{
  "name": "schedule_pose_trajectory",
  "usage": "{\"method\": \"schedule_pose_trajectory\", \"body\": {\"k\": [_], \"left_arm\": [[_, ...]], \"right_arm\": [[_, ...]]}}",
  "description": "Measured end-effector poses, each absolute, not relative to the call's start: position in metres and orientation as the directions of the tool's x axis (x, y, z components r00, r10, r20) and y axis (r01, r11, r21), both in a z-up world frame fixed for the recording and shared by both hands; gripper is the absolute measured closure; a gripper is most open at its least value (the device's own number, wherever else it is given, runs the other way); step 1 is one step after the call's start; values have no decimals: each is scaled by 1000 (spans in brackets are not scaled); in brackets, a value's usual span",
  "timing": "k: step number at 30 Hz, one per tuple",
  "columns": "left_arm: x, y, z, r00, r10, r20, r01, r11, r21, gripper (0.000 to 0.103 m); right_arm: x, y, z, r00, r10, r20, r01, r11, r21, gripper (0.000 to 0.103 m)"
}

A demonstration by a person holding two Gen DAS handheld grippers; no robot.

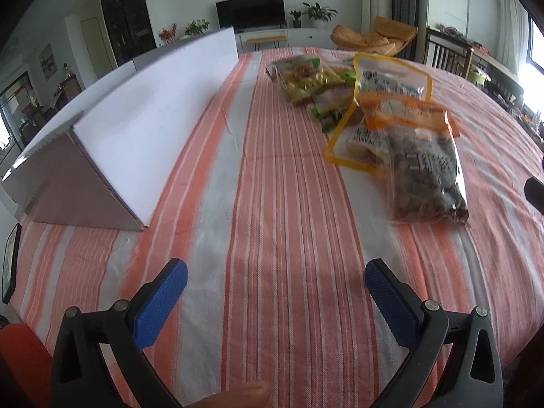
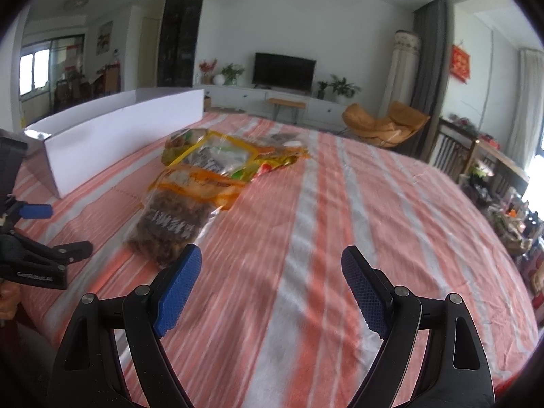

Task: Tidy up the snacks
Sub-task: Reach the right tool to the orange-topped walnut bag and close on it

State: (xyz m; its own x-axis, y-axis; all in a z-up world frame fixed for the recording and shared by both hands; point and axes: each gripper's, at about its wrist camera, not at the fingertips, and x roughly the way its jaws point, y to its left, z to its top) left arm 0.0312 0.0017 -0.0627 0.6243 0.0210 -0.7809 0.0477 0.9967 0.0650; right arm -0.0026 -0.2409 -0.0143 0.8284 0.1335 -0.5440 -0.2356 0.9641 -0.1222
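Snacks point(image 2: 190, 197) ahead-left of right tool point(image 2: 272, 268)

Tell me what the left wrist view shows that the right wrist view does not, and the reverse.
Only the left wrist view: the small green packets beside the pile, and a dark tablet edge at the table's left rim.

Only the right wrist view: the left gripper seen from the side, and the right gripper, open and empty.

Both: the striped tablecloth, the long white box, the snack pile with the dark nut bag nearest, the TV and the orange chair.
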Motion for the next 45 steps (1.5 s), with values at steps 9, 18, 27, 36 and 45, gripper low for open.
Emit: {"method": "schedule_pose_trajectory", "body": {"k": [9,18,27,36,45], "left_arm": [[36,11,-66,606,-42,-795,55,998,-11,0],[33,12,-66,616,-46,-786,63,998,-9,0],[31,12,-65,618,-48,-785,66,998,-9,0],[33,10,-65,614,-38,-788,53,999,-7,0],[37,11,-66,623,-43,-781,57,998,-9,0]], "right_arm": [[57,-196,-27,573,335,-748,-395,913,106,16],[98,-143,-48,489,236,-840,-298,950,93,13],[82,-183,-49,519,230,-823,-260,960,104,22],[99,-287,-44,527,138,-838,-75,990,116,19],[93,-304,-32,511,147,-847,56,978,203,18]]}}
